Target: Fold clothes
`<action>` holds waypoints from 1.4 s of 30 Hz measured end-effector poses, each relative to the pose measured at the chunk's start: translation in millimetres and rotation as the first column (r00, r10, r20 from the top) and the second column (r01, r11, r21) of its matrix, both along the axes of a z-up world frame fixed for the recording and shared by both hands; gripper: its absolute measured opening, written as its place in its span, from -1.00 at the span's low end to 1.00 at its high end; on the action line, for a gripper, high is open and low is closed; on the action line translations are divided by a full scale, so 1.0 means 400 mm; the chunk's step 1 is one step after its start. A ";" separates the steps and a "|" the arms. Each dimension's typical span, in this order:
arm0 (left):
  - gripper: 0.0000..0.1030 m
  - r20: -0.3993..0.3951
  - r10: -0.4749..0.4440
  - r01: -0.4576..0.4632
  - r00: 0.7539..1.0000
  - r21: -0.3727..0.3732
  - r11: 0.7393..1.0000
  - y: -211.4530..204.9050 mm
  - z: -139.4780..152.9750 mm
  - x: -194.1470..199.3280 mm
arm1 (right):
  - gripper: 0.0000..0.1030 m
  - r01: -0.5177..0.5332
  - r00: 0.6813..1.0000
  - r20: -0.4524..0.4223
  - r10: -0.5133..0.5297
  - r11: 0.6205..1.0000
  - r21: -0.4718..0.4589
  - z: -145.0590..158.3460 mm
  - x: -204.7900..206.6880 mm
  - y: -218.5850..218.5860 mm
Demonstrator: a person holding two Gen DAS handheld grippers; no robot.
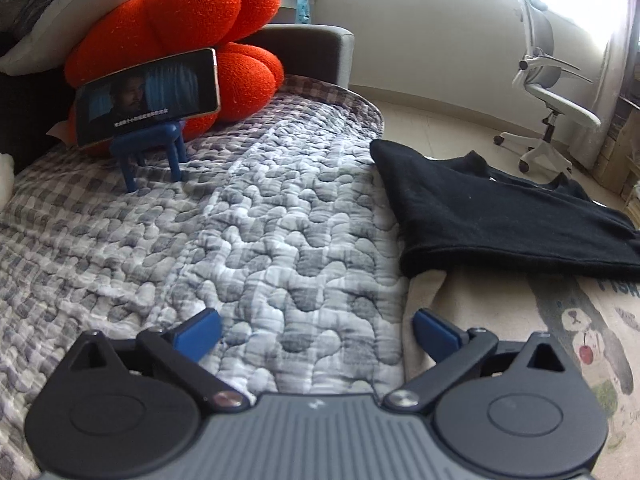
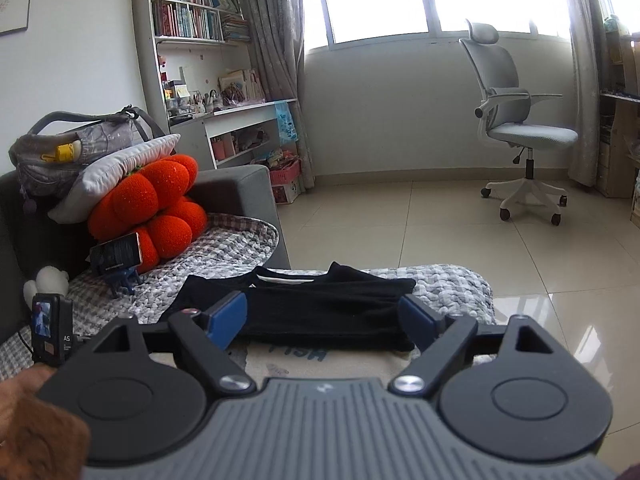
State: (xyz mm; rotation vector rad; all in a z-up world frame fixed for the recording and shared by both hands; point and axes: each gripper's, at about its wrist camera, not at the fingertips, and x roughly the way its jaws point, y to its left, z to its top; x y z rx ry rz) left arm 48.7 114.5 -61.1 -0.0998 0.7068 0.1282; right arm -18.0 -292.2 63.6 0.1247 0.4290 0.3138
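Black shirt [image 1: 500, 216] folded on a cream printed cloth [image 1: 500, 320], spread over the grey checked quilt [image 1: 200, 220]. Left gripper [image 1: 316, 330] spread wide, empty above quilt. Right gripper [image 2: 322, 320] likewise spread, nothing pinched. Phone [image 1: 148, 94] propped against orange cushion [image 1: 180, 12].

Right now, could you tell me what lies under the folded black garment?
Under the black garment lies a cream garment with a bear print, spread on the checked quilt. How far the cream garment extends beneath is covered.
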 end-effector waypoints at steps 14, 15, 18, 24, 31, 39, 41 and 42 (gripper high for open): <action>0.99 0.055 0.006 -0.006 0.998 -0.001 1.000 -0.004 -0.016 -0.027 | 0.67 0.069 0.997 -0.024 -0.067 0.994 0.088 0.009 -0.009 -0.008; 0.99 0.057 0.007 -0.006 0.998 -0.012 1.000 -0.001 -0.016 -0.028 | 0.67 0.070 0.997 -0.022 -0.068 0.994 0.085 0.013 -0.011 -0.010; 0.99 0.053 0.006 -0.005 0.999 -0.010 1.000 -0.003 -0.017 -0.027 | 0.68 0.076 0.997 -0.006 -0.076 0.995 0.060 0.027 -0.019 -0.014; 0.99 0.053 0.005 -0.005 0.999 -0.011 1.000 -0.004 -0.019 -0.026 | 0.71 0.100 0.995 0.000 -0.100 0.989 0.110 0.041 -0.023 -0.038; 0.99 0.053 0.005 -0.005 0.999 -0.011 1.000 -0.003 -0.019 -0.026 | 0.71 0.127 0.992 -0.022 -0.126 0.988 0.092 0.071 -0.021 -0.025; 0.99 0.053 0.005 -0.005 0.999 -0.010 1.000 -0.003 -0.019 -0.026 | 0.73 0.146 0.989 -0.011 -0.146 0.986 0.080 0.104 -0.023 -0.068; 0.99 0.053 0.005 -0.005 0.999 -0.011 1.000 -0.003 -0.019 -0.026 | 0.74 0.138 0.990 -0.013 -0.137 0.988 0.070 0.108 -0.022 -0.065; 0.99 0.053 0.005 -0.005 0.999 -0.011 1.000 -0.003 -0.019 -0.025 | 0.74 0.132 0.991 -0.013 -0.132 0.990 0.057 0.110 -0.018 -0.064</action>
